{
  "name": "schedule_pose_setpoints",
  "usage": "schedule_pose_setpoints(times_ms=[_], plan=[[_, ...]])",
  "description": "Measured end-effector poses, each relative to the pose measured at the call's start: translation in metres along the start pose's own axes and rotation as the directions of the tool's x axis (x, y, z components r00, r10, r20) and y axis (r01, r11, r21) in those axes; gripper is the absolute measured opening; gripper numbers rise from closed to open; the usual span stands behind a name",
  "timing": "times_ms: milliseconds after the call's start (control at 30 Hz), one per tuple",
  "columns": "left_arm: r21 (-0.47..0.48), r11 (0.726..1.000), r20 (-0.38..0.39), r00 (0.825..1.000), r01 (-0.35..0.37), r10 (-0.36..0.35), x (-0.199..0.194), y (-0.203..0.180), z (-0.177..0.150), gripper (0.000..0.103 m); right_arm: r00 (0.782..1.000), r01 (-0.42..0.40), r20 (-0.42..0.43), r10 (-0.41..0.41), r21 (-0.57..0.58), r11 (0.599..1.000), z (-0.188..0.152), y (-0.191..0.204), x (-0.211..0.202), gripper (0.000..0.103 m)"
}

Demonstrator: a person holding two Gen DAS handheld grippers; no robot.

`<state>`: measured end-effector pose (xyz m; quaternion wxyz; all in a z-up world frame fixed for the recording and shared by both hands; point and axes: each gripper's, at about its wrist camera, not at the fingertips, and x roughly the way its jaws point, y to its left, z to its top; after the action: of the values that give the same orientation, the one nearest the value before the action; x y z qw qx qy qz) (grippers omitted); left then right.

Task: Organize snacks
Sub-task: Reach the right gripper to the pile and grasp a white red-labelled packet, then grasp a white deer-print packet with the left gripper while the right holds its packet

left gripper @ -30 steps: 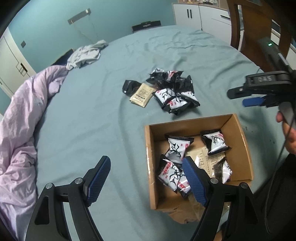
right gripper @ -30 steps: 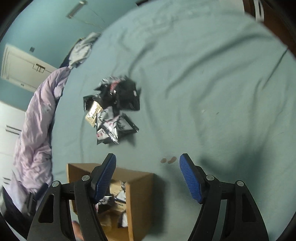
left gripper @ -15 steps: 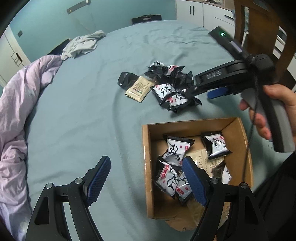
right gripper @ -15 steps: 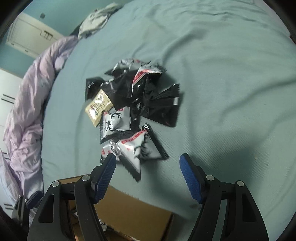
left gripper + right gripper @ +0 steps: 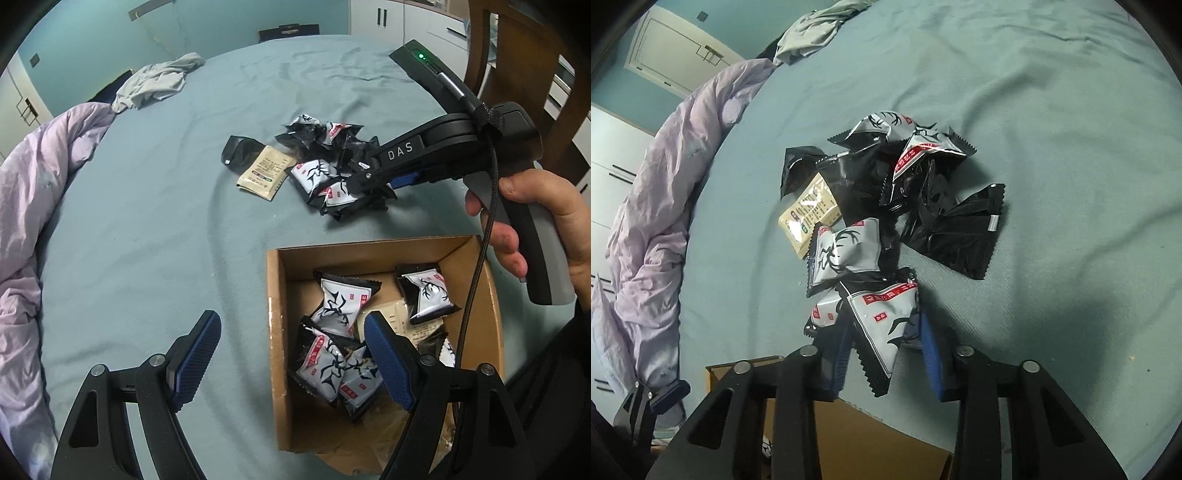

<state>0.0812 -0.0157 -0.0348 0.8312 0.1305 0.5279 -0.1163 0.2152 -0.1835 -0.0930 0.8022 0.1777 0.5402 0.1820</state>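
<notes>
A pile of black-and-white snack packets point(image 5: 325, 166) lies on the teal bed; the right wrist view shows the pile point(image 5: 886, 206) close up. A cardboard box point(image 5: 275, 295) near me holds several packets point(image 5: 340, 306). My right gripper point(image 5: 886, 328) has narrowed around the nearest white packet with red labels point(image 5: 882, 317), at the pile's near edge; its blue fingers point(image 5: 931, 350) flank the packet. It also shows in the left wrist view point(image 5: 369, 181). My left gripper point(image 5: 291, 354) is open and empty, hovering at the box's left wall.
A tan sachet point(image 5: 264, 173) lies left of the pile. A lilac duvet point(image 5: 33, 206) bunches along the left. A grey garment point(image 5: 155, 81) lies at the far side. A wooden chair point(image 5: 517, 74) and white cabinets stand at the right.
My right gripper moved forward and down onto the pile and its fingers closed in around the nearest white packet. My left gripper stayed open by the box.
</notes>
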Motion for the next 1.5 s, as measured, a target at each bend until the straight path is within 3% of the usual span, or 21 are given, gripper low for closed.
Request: schedule_pose_setpoints(times_ms=[67, 233, 400, 633, 733, 867, 1100, 1333, 1367, 1433, 1467, 1500], plan=[[0.004, 1.000, 0.010, 1.000, -0.008, 0.008, -0.001, -0.001, -0.002, 0.081, 1.000, -0.016, 0.019, 0.016, 0.017, 1.000, -0.003, -0.004, -0.005, 0.023], [0.000, 1.000, 0.039, 0.999, -0.028, 0.028, -0.008, -0.003, -0.005, 0.081, 0.991, -0.069, 0.117, 0.060, 0.067, 0.995, -0.016, -0.015, -0.045, 0.023], [0.012, 0.999, 0.036, 0.999, -0.040, 0.039, -0.014, -0.006, 0.000, 0.081, 0.967, -0.133, 0.233, 0.108, 0.091, 0.987, -0.047, -0.017, -0.099, 0.023], [-0.003, 1.000, -0.008, 1.000, -0.025, 0.025, -0.007, -0.013, 0.030, 0.081, 0.891, -0.265, 0.408, 0.197, 0.117, 0.957, -0.115, -0.036, -0.169, 0.023], [-0.038, 0.999, -0.042, 0.999, 0.030, -0.032, 0.005, -0.017, 0.047, 0.081, 0.861, -0.240, 0.487, 0.147, 0.134, 0.962, -0.151, -0.051, -0.194, 0.023], [-0.100, 0.994, -0.074, 0.997, 0.031, -0.038, 0.027, -0.015, 0.069, 0.081, 0.833, -0.266, 0.534, 0.142, 0.162, 0.950, -0.179, -0.064, -0.205, 0.023], [-0.195, 0.981, -0.212, 0.975, 0.025, -0.067, 0.086, -0.013, 0.103, 0.081, 0.879, -0.225, 0.463, 0.116, 0.187, 0.956, -0.165, -0.068, -0.180, 0.023], [-0.188, 0.982, -0.304, 0.950, 0.012, -0.070, 0.134, -0.024, 0.119, 0.079, 0.906, -0.174, 0.414, 0.085, 0.184, 0.967, -0.137, -0.057, -0.166, 0.023], [-0.192, 0.981, -0.311, 0.948, 0.003, -0.064, 0.138, -0.025, 0.119, 0.077, 0.907, -0.167, 0.413, 0.079, 0.181, 0.969, -0.137, -0.056, -0.166, 0.023], [-0.193, 0.981, -0.337, 0.939, 0.005, -0.071, 0.149, -0.026, 0.116, 0.058, 0.909, -0.159, 0.411, 0.070, 0.185, 0.970, -0.135, -0.055, -0.167, 0.023], [-0.189, 0.982, -0.339, 0.938, 0.008, -0.073, 0.151, -0.027, 0.114, 0.054, 0.909, -0.157, 0.410, 0.068, 0.187, 0.970, -0.135, -0.055, -0.166, 0.023], [-0.188, 0.982, -0.317, 0.946, 0.008, -0.069, 0.148, -0.028, 0.112, 0.053, 0.909, -0.156, 0.411, 0.065, 0.191, 0.969, -0.135, -0.055, -0.166, 0.023]])
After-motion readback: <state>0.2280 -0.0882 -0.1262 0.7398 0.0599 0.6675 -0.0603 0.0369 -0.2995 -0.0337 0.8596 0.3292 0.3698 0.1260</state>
